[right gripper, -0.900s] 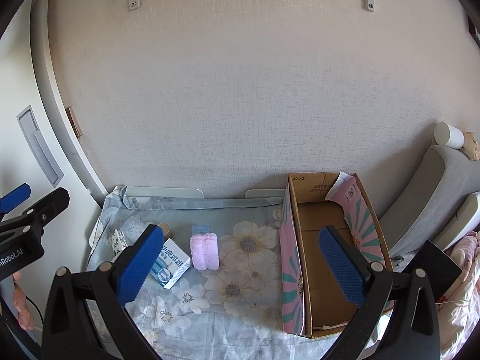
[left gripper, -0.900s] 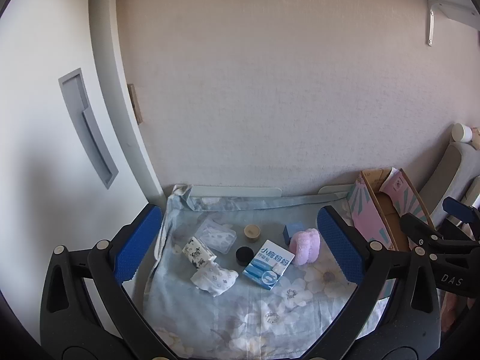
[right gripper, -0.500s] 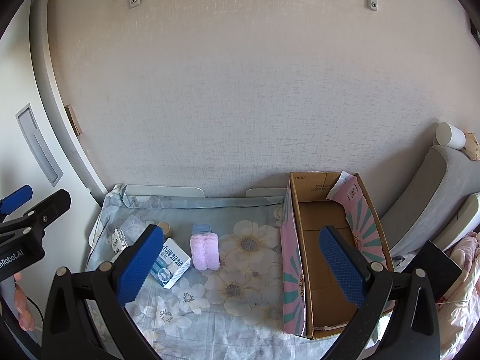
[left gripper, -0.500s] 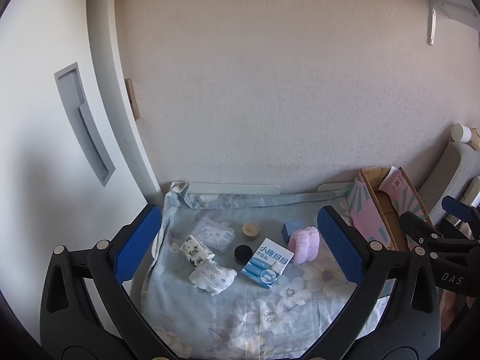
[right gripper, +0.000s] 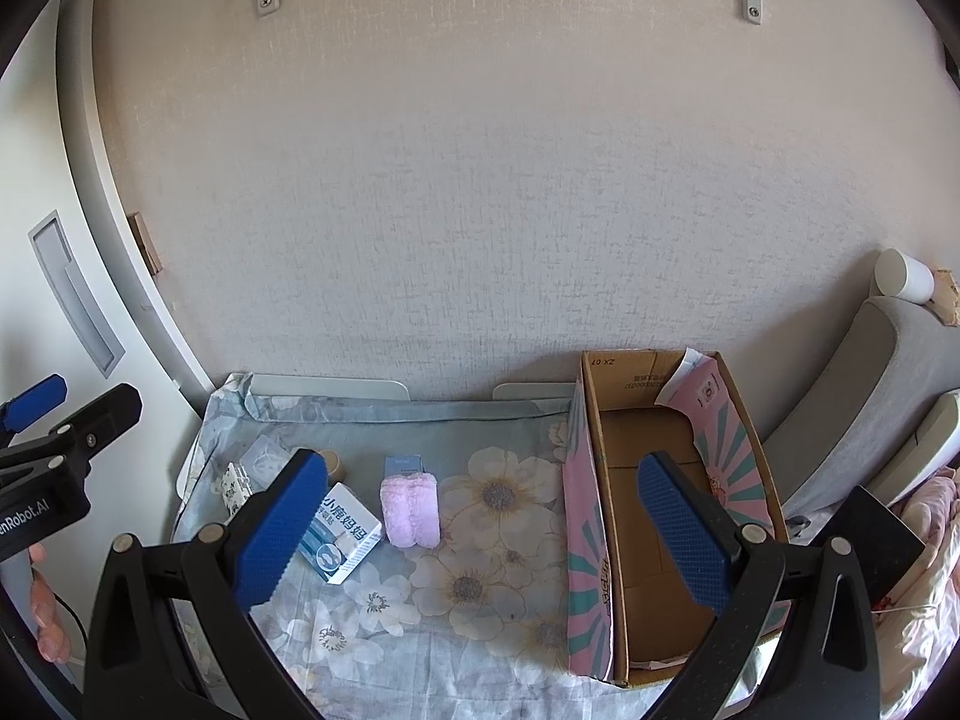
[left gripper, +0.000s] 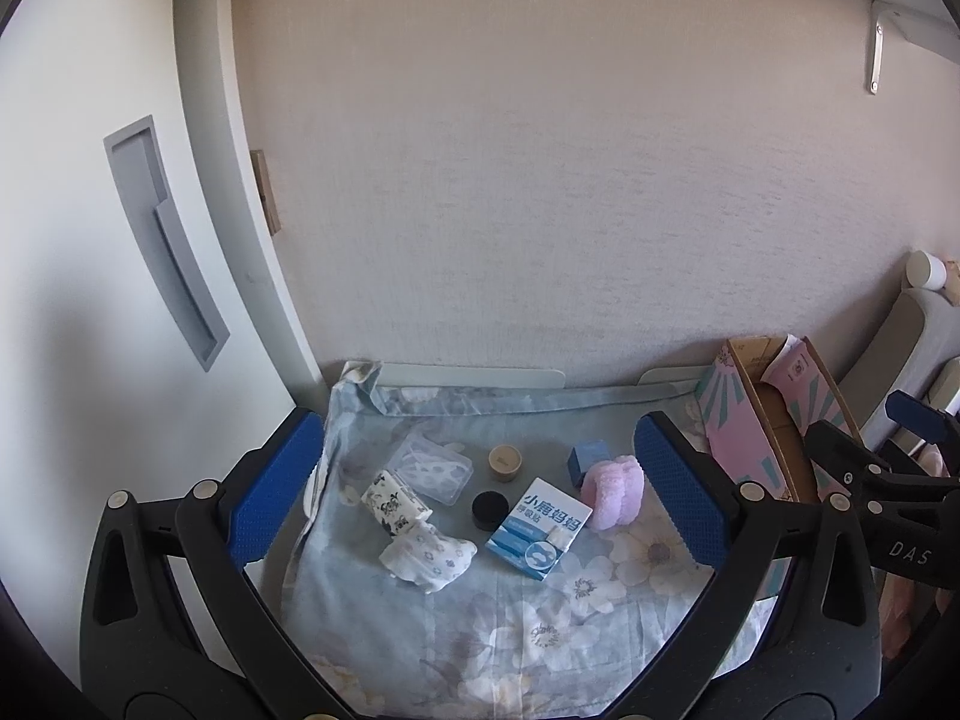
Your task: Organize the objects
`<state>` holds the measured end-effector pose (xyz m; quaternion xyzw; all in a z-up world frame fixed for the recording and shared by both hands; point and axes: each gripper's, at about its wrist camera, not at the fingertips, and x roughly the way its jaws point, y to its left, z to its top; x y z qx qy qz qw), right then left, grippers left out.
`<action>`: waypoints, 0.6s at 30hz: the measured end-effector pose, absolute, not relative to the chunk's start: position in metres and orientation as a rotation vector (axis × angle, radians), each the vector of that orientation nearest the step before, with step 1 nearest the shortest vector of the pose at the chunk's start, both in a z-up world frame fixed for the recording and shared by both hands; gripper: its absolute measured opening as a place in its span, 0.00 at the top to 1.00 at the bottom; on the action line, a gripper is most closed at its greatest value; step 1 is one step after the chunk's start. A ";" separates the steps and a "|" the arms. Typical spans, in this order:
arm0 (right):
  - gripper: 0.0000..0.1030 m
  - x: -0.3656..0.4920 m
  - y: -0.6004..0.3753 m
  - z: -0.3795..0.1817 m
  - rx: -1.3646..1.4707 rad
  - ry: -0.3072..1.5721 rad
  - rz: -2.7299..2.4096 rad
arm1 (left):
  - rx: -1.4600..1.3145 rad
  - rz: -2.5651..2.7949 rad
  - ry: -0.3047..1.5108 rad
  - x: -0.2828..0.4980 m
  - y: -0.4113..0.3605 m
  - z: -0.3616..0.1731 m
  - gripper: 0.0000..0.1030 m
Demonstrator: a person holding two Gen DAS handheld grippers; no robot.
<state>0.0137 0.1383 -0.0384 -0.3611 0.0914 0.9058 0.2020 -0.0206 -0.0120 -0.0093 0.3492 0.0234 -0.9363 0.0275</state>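
**Barely anything has shifted: both grippers wait, spread and empty**

Since a moment ago the left wrist view has tipped slightly, so the floral cloth [left gripper: 540, 630] and its clutter sit a touch lower in frame; no object has been moved. Reading from the left: the left gripper [left gripper: 480, 486] hangs above the cloth with jaws spread wide, nothing between the pads. Below it lie a patterned roll [left gripper: 390, 501], a clear plastic case [left gripper: 429, 468], a crumpled white cloth [left gripper: 427, 552], a wooden-lidded jar [left gripper: 504, 462], a black cap [left gripper: 489, 507], the blue-and-white box [left gripper: 537, 525], a small blue box [left gripper: 588, 459] and the pink fluffy item [left gripper: 612, 489]. Further right stands the open cardboard box [right gripper: 654, 516], apparently empty. The right gripper [right gripper: 483, 531] is likewise spread and holds nothing. Sorting, I judge, has not yet begun; a first pick is the likely next move.
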 end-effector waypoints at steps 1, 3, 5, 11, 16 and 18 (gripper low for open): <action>0.00 0.013 0.139 -0.039 -1.011 0.254 2.529 | 1.080 -2.891 0.076 -0.021 -0.013 -0.010 0.00; 0.00 0.012 0.139 -0.038 -1.014 0.252 2.528 | 1.081 -2.890 0.081 -0.021 -0.014 -0.009 0.00; 0.00 0.012 0.138 -0.038 -1.012 0.254 2.529 | 1.081 -2.892 0.083 -0.022 -0.014 -0.009 0.00; 0.00 0.011 0.138 -0.038 -1.011 0.254 2.528 | 1.082 -2.891 0.082 -0.023 -0.015 -0.009 0.00; 0.00 0.011 0.137 -0.037 -1.009 0.264 2.514 | 1.086 -2.890 0.086 -0.024 -0.016 -0.009 0.00; 0.00 0.010 0.137 -0.037 -1.009 0.264 2.513 | 1.084 -2.890 0.088 -0.024 -0.016 -0.009 0.00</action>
